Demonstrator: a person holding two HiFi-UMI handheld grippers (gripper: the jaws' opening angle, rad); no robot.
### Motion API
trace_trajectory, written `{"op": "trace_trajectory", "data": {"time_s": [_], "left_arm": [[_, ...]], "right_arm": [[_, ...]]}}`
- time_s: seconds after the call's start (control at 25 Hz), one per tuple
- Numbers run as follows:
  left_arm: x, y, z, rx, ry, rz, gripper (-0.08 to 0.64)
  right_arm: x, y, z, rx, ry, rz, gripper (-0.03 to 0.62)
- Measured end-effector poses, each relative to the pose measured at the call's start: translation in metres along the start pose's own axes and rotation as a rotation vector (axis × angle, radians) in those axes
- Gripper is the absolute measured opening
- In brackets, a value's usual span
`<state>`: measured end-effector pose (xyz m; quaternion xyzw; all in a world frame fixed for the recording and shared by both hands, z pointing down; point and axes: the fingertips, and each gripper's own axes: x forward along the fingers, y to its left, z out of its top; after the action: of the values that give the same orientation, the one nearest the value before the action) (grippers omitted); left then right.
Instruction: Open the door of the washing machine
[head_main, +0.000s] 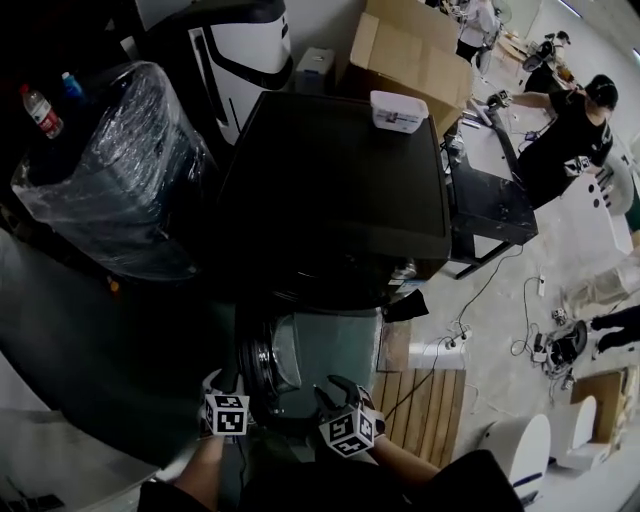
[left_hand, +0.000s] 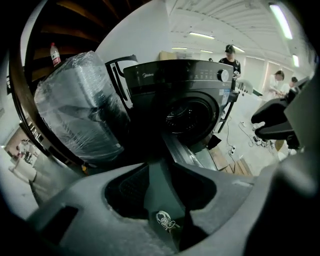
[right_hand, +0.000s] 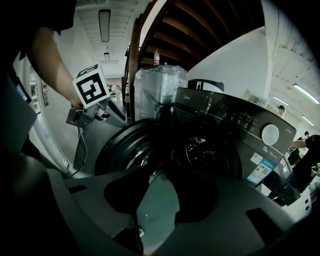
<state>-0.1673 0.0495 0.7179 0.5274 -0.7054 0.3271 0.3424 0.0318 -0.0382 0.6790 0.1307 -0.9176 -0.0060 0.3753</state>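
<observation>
A black front-loading washing machine stands in front of me. Its round door is swung open toward me and the drum opening shows dark. In the right gripper view the door hangs left of the drum. My left gripper is near the door's left edge and my right gripper is to the door's right. The left gripper has its jaws apart with only floor showing between them. The right gripper is also open and holds nothing.
A plastic-wrapped appliance stands left of the machine, with a bottle behind it. A white box sits on the machine's top. A wooden pallet, a power strip and cables lie on the floor at right. People work at tables beyond.
</observation>
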Motion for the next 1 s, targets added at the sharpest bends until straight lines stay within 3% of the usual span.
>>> {"op": "trace_trajectory", "data": {"time_s": [0.44, 0.6, 0.72, 1.0], "left_arm": [[-0.002, 0.115, -0.026, -0.061, 0.023, -0.013, 0.144], [0.005, 0.135, -0.028, -0.028, 0.026, -0.082, 0.150], [0.015, 0.164, -0.024, -0.006, -0.005, -0.086, 0.187], [0.042, 0.231, -0.011, 0.131, -0.006, -0.121, 0.181]], "right_arm": [[0.046, 0.051, 0.126, 0.057, -0.061, -0.077, 0.124], [0.051, 0.072, 0.161, 0.032, -0.065, -0.091, 0.120], [0.054, 0.079, 0.184, 0.031, -0.072, -0.118, 0.117], [0.073, 0.094, 0.212, 0.035, -0.054, -0.176, 0.117]]}}
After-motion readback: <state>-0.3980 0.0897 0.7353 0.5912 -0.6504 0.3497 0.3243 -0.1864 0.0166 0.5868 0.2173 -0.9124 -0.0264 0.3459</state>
